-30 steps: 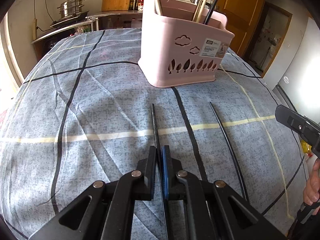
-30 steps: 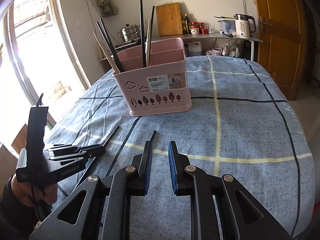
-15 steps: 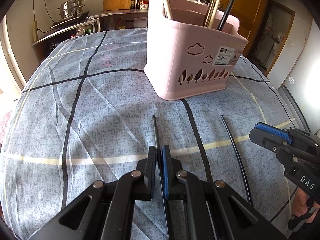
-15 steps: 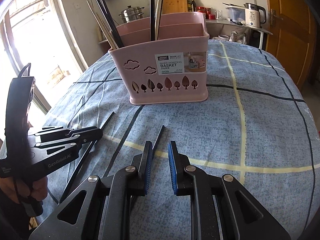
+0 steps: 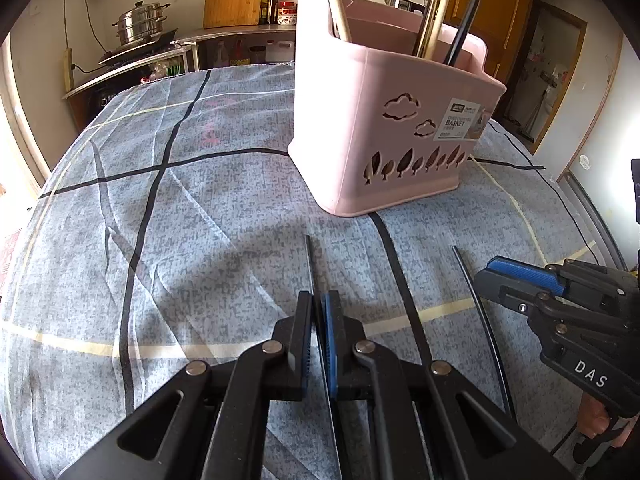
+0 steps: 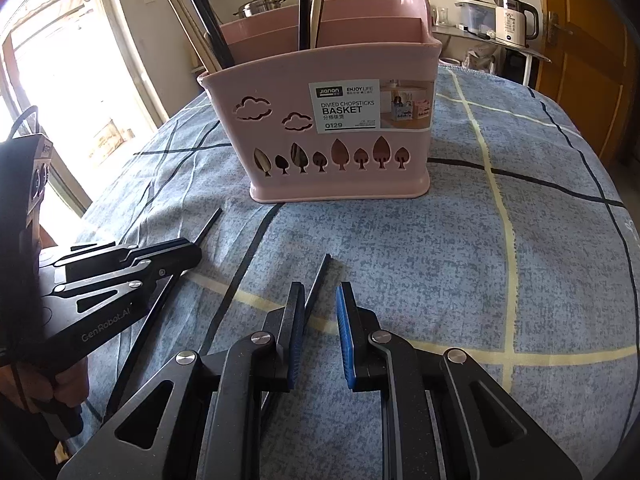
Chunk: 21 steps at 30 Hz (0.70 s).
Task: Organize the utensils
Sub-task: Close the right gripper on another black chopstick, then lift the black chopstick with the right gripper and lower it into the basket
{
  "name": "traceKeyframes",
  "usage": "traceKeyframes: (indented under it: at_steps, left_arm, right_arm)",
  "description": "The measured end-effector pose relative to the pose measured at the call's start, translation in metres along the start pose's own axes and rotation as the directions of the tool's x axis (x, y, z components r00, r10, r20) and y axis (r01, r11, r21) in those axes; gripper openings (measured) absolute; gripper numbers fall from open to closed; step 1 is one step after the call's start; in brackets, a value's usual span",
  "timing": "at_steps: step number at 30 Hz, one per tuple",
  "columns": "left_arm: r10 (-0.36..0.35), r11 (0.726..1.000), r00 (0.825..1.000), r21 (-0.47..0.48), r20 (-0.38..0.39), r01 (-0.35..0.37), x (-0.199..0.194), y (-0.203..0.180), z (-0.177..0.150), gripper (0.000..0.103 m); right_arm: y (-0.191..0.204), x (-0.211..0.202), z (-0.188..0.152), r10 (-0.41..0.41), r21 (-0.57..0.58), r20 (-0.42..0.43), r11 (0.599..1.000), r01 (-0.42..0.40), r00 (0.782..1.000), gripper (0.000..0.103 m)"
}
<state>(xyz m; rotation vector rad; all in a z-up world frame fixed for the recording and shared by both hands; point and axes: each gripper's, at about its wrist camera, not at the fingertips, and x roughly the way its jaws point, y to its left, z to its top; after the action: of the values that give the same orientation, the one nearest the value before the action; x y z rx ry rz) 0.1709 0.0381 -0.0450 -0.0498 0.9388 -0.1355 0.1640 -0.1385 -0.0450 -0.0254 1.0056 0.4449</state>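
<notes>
A blue checked cloth covers the surface. On its far side stands a pink basket with chopsticks sticking up inside. The left claw is squeezed tight on a black chopstick that points toward the basket. The right claw is partly open and holds nothing; a second black chopstick lies on the cloth between its fingers.

Pink basket with tree cutouts; blue-grey tablecloth, black-and-cream grid.
</notes>
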Motion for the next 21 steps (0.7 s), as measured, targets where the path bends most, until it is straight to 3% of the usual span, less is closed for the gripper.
traceKeyframes:
  at_steps: [10, 15, 21]
  left_arm:
    - [0.023, 0.999, 1.0, 0.035, -0.002, -0.023, 0.002, -0.007, 0.001, 0.007]
    - [0.037, 0.997, 0.999, 0.063, -0.009, -0.036, 0.004, -0.013, 0.004, 0.007]
    - [-0.021, 0.999, 1.0, 0.024, -0.015, 0.022, -0.002, -0.009, 0.003, 0.006]
  right_arm:
    - [0.009, 0.011, 0.007, -0.041, -0.038, -0.017, 0.998, 0.041, 0.999, 0.017]
    - [0.015, 0.011, 0.006, -0.045, -0.053, -0.019, 0.998, 0.044, 0.999, 0.008]
    - [0.017, -0.004, 0.008, -0.02, -0.046, 0.017, 0.999, 0.021, 1.0, 0.007]
